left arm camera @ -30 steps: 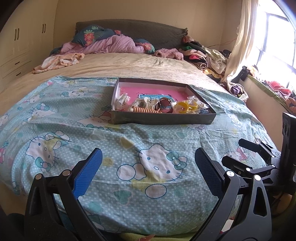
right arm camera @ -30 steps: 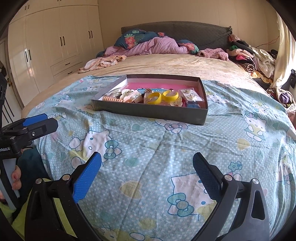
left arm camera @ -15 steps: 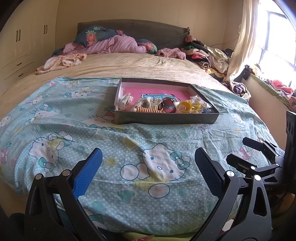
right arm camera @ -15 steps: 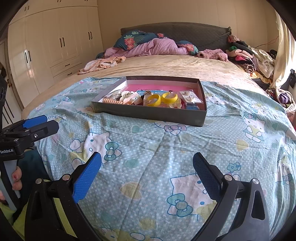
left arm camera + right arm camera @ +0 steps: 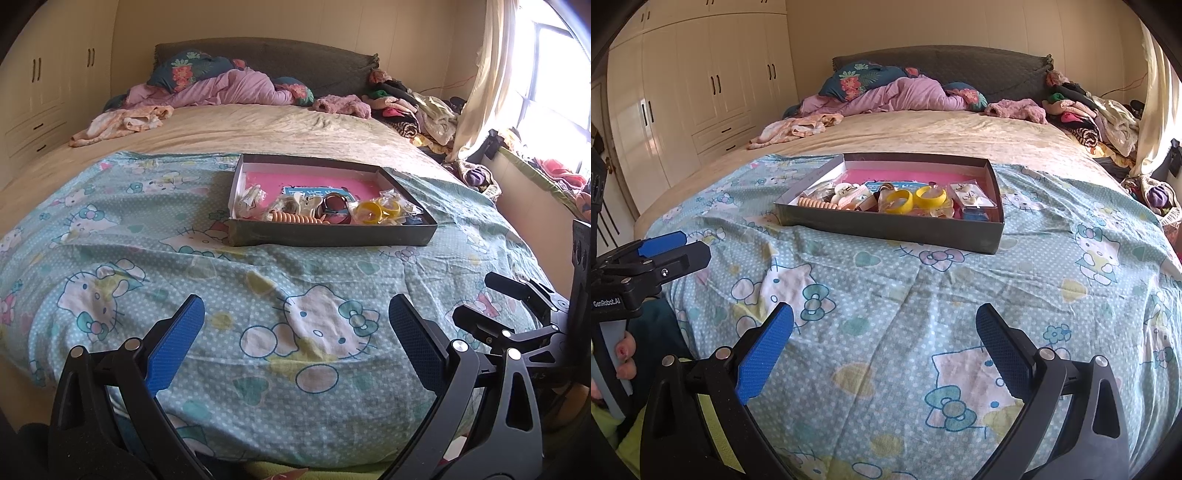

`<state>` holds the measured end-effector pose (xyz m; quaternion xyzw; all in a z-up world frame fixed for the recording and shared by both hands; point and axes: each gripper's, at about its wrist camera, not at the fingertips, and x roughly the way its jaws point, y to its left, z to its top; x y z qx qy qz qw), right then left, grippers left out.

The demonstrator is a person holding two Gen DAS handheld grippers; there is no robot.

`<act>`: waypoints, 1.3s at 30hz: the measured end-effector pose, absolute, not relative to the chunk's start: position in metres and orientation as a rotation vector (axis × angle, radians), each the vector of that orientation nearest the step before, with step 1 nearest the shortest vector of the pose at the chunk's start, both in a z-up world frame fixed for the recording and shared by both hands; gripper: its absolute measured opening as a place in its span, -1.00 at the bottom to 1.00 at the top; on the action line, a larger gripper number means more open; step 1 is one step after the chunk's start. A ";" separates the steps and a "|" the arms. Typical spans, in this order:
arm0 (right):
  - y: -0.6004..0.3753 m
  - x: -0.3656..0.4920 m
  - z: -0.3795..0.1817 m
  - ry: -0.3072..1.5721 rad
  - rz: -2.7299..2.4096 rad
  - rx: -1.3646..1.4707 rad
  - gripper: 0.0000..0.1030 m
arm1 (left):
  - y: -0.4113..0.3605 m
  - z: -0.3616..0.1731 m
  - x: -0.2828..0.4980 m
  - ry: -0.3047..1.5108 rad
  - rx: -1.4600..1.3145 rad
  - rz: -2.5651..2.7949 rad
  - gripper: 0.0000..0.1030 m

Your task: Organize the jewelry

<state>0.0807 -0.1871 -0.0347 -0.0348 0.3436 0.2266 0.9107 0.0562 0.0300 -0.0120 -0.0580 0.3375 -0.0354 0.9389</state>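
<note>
A shallow dark box (image 5: 332, 234) with a pink floor sits on the blue cartoon-cat sheet in the middle of the bed; it also shows in the right wrist view (image 5: 886, 226). It holds jumbled jewelry: two yellow bangles (image 5: 916, 199), a beaded peach bracelet (image 5: 295, 218), small clear packets (image 5: 971, 194). My left gripper (image 5: 293, 314) is open and empty over the near edge of the bed, well short of the box. My right gripper (image 5: 884, 321) is open and empty, also short of the box.
Pillows and a purple blanket (image 5: 229, 88) lie at the headboard. A clothes pile (image 5: 417, 110) sits at the back right by the curtain. White wardrobes (image 5: 683, 96) stand to the left. The right gripper shows at the right of the left view (image 5: 517, 306).
Both grippers have drifted slightly, the left view shifting a little so the box sits further right. Both stay open and empty.
</note>
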 end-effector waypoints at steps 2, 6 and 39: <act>-0.187 0.081 -0.034 0.709 0.468 -0.070 0.91 | 0.030 -0.012 0.056 0.688 -0.119 -0.073 0.81; -0.187 0.080 -0.034 0.709 0.470 -0.072 0.91 | 0.030 -0.013 0.056 0.691 -0.118 -0.069 0.81; -0.199 0.088 -0.037 0.720 0.442 -0.048 0.91 | 0.025 -0.023 0.064 0.751 -0.110 -0.033 0.81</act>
